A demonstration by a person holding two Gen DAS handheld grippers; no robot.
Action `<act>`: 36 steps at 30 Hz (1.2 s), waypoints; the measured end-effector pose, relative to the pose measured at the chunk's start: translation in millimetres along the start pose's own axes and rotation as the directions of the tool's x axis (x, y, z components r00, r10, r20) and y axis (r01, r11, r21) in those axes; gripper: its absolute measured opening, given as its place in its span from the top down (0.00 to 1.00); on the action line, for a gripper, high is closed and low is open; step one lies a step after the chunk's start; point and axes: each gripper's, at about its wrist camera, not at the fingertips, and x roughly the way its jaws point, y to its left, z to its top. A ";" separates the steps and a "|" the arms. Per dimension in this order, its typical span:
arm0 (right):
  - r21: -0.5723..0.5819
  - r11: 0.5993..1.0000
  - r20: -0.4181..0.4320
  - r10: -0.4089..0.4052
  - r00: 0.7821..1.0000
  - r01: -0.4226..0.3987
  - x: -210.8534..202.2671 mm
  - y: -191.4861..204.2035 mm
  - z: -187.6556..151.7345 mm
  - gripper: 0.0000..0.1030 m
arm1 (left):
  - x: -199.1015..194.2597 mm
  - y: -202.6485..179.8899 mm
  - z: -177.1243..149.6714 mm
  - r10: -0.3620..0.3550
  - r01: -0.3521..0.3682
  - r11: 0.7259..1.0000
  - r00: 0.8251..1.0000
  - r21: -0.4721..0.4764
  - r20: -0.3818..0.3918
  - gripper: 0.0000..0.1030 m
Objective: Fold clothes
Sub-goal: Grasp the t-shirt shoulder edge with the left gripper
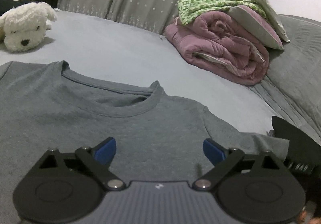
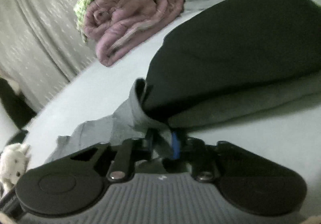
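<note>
Between the right claw [image 2: 163, 144] tips, pressed together, sits the grey T-shirt [image 1: 120, 123] sleeve; the left claw [image 1: 159, 150] hangs spread above the shirt's chest, gripping nothing. That shirt lies flat on the bed [image 1: 112, 47]. Best bet: carry the sleeve across low and smooth, keeping the body unwrinkled.

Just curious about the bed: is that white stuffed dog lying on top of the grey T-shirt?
No. The white stuffed dog lies on the bare sheet beyond the grey T-shirt, with a strip of sheet showing between them.
</note>
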 end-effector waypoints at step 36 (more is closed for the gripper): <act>-0.316 0.905 -0.132 0.254 0.958 -0.284 -36.7 4.0 45.3 0.41 | 4.3 -28.2 37.0 -0.295 0.299 0.954 0.945 0.011 -0.145 0.18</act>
